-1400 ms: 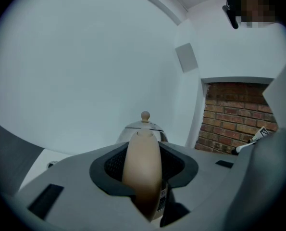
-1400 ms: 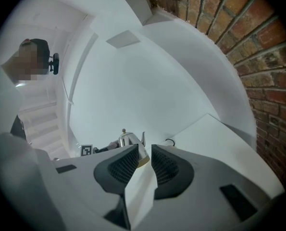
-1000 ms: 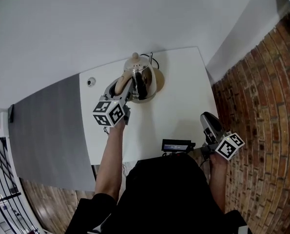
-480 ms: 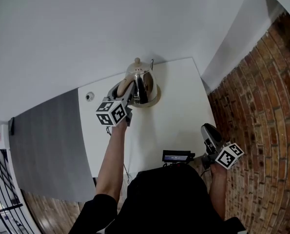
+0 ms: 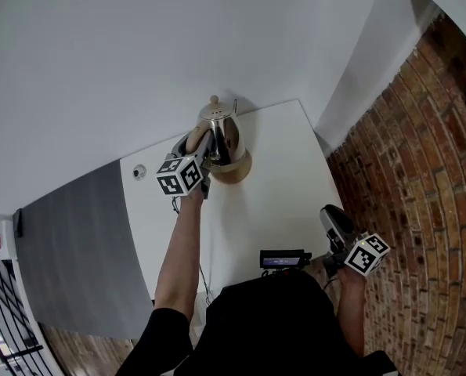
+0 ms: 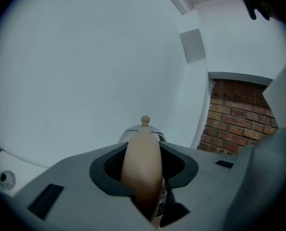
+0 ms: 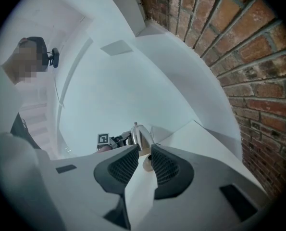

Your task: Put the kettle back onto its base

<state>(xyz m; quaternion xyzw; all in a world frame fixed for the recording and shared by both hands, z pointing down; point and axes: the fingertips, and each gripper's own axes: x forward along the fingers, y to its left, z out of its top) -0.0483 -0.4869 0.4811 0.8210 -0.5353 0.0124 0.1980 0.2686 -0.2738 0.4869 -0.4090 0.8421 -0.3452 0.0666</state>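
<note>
The shiny steel kettle [image 5: 221,134] with a tan knob hangs at the far end of the white table [image 5: 283,171], over the far part of its round tan base [image 5: 236,168]. My left gripper [image 5: 204,144] is shut on the kettle's tan handle [image 6: 142,160], which fills the gap between the jaws. I cannot tell whether the kettle touches the base. In the right gripper view the kettle [image 7: 140,136] and the base [image 7: 147,164] lie far ahead. My right gripper [image 5: 336,219] hovers at the table's near right corner, its jaws a narrow gap apart with nothing in them.
A small black device with a screen [image 5: 283,258] sits at the table's near edge. A small round fitting [image 5: 139,171] lies at the table's left side. A brick wall [image 5: 420,171] runs along the right, a white wall stands behind the table, and a grey floor strip [image 5: 68,241] is at left.
My left gripper has carried the kettle towards the wall, so more of the tan base now shows on its near side. The right gripper has kept still.
</note>
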